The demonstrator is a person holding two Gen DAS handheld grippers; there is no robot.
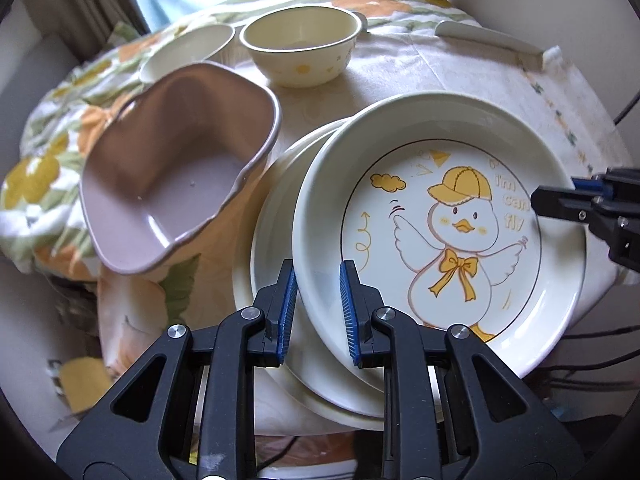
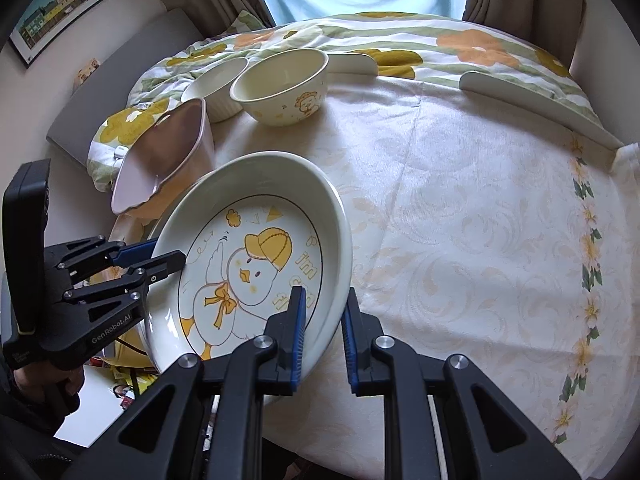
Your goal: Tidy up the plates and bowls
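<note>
Left claw: I have it clamped on the duck plate rim.
Right claw: clamped on the opposite rim.
Duck plate: tilted, face up, duck's head toward the bowls.

Each wrist view looks steeply down, close over the table. The left sits at the duck plate's 7 o'clock, the right at its 5 o'clock; both share plate and bowls toward 12.
</note>
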